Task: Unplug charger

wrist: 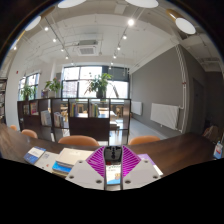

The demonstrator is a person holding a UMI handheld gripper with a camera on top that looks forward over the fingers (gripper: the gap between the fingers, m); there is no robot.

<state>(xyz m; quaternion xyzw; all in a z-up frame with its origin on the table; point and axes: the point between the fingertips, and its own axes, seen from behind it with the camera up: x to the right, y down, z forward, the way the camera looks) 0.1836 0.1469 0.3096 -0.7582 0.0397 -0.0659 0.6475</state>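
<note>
My gripper (112,158) is held up over a brown table (185,152) and faces across an office room. A small dark block, apparently the charger (112,154), sits between the two purple pads (96,160), which close in on it from both sides. Both fingers press on it, so the gripper is shut on it. Below the block, between the white finger bodies, a pale strip with a blue patch shows. No socket or cable is visible.
Flat white items with blue marks (42,155) lie on the table left of the fingers. Beyond the table are orange chair backs (82,140), desk partitions (88,125), potted plants (98,84), large windows and a grey wall with a radiator (165,115).
</note>
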